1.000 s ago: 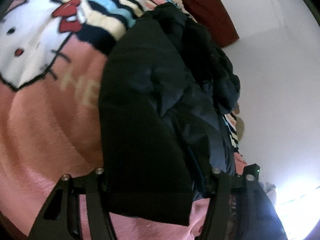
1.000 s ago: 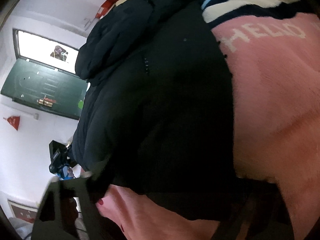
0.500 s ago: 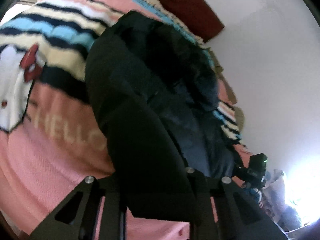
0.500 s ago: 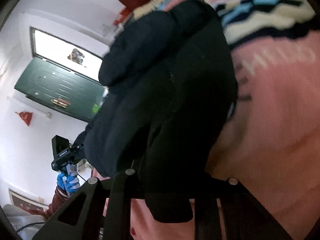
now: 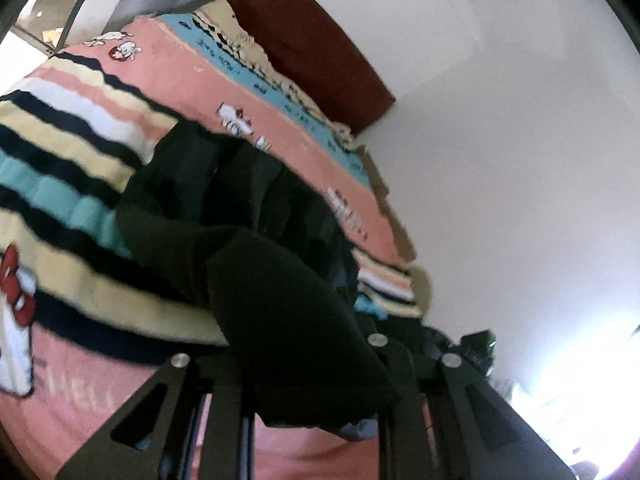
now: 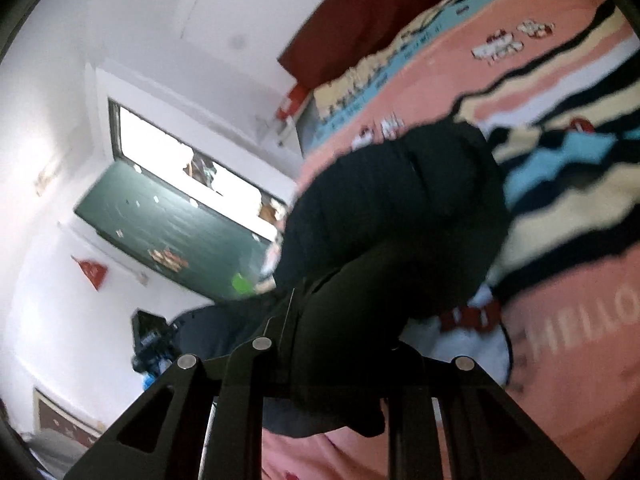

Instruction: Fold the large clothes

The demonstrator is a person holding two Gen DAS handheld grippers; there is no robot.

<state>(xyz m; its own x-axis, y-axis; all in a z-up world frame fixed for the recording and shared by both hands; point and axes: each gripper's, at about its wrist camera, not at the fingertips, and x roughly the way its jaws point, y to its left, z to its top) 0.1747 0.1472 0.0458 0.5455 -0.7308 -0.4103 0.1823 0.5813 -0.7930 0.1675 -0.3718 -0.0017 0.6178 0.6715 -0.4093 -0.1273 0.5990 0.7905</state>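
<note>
A large black padded jacket [image 5: 240, 216] lies on a pink striped cartoon blanket [image 5: 80, 152] on a bed. My left gripper [image 5: 312, 396] is shut on the jacket's near hem, and the cloth rises from the bed into its jaws. My right gripper [image 6: 340, 392] is shut on the same hem of the jacket [image 6: 392, 216], which bunches and hangs between its fingers. The fingertips of both grippers are hidden by black cloth. The right gripper also shows small at the right of the left wrist view [image 5: 476, 350].
A dark red headboard [image 5: 316, 44] stands at the far end of the bed against a white wall [image 5: 500, 140]. A green door [image 6: 176, 232] with a bright window above it shows in the right wrist view. The blanket [image 6: 560, 360] spreads to the right.
Both grippers closed on the jacket's near hem and lifted it, tilting upward. The jacket's lower part has come off the blanket and bunched toward its upper part.
</note>
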